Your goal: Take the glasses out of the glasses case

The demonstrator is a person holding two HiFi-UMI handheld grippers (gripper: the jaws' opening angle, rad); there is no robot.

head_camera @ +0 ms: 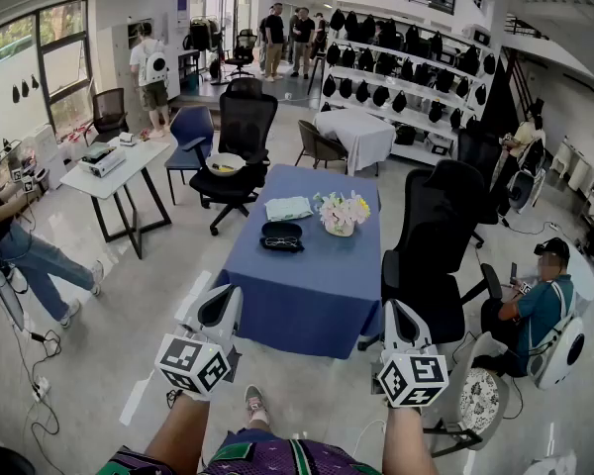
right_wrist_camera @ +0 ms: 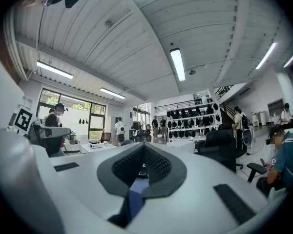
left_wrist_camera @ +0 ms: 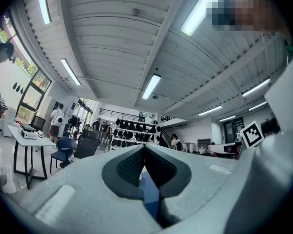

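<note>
Both grippers are pressed together, empty, and well short of the case.

The left gripper (head_camera: 224, 293) and right gripper (head_camera: 397, 311) hang low with nothing between their jaws. The glasses case (head_camera: 282, 236) lies at 12 o'clock on the blue table (head_camera: 307, 295). Flowers (head_camera: 342, 213) stand just beside it at 3 o'clock, so a wide right-hand reach might knock them. If nothing pins it, the case could skid toward the white cloth (head_camera: 289, 208) at 12 o'clock.

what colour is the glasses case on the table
Black. The black oval glasses case lies on the blue-clothed table and shows best in the head view.
</note>
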